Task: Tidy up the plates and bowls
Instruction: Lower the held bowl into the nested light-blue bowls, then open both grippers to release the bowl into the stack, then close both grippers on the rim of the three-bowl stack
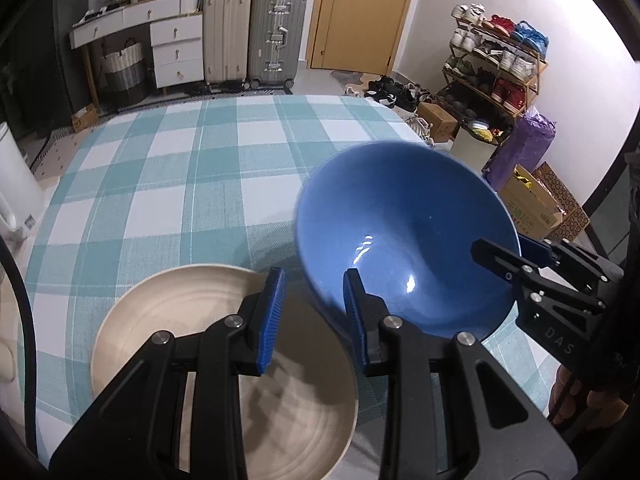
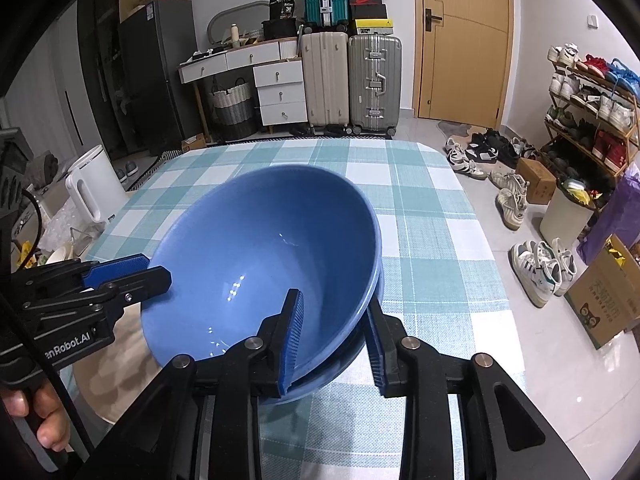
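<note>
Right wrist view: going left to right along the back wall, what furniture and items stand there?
Black fridge → woven basket → white drawers → beige suitcase → silver suitcase → wooden door → shoe rack.

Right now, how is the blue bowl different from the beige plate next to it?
The blue bowl is deep and glossy; the beige plate is shallow, matte and ringed with fine ridges. The bowl is tilted, its rim between the fingers of the right claw; the plate lies flat on the checked tablecloth, ungripped. The open left claw hovers over the plate's edge. Both are round and empty.
</note>
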